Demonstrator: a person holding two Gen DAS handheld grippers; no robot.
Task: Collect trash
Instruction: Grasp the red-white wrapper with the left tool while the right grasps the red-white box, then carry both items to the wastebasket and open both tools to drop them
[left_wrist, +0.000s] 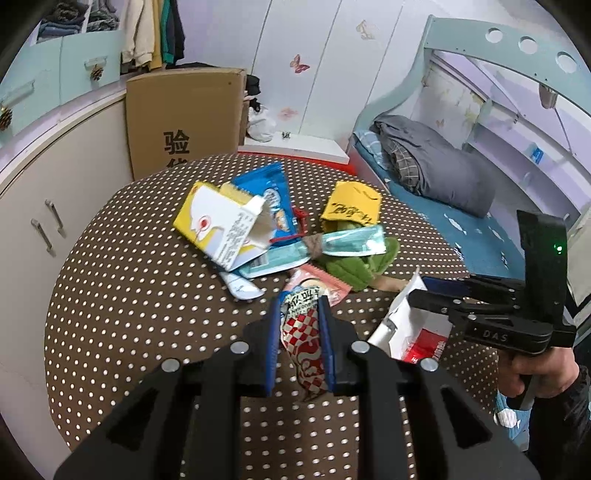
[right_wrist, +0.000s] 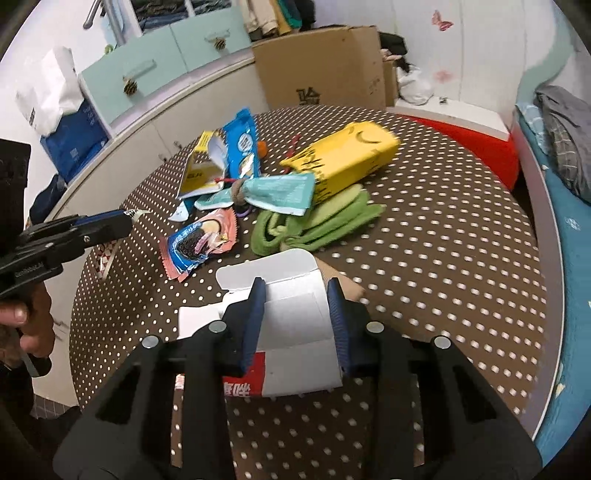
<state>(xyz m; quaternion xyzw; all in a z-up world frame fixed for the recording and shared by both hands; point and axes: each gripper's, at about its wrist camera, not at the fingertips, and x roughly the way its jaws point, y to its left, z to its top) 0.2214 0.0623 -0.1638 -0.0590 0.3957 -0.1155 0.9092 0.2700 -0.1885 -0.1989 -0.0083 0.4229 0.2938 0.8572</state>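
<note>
A round table with a brown polka-dot cover (left_wrist: 147, 295) carries a pile of trash: an open yellow and white carton (left_wrist: 218, 229), a blue snack wrapper (left_wrist: 273, 195), a yellow box (left_wrist: 351, 203), a teal packet (left_wrist: 351, 240), a green cloth (left_wrist: 351, 266) and a pink wrapper (left_wrist: 317, 284). My left gripper (left_wrist: 300, 302) is shut on a red and white checkered wrapper (left_wrist: 304, 332), held just above the table. My right gripper (right_wrist: 295, 284) is shut on a white and red cardboard box (right_wrist: 291, 325) at the table's near edge; its flap stands open.
A tall cardboard box (left_wrist: 184, 118) stands behind the table beside a cabinet with drawers (left_wrist: 55, 206). A bed with a grey quilt (left_wrist: 436, 166) runs along the right. A white platform on a red base (right_wrist: 454, 114) sits at the far side.
</note>
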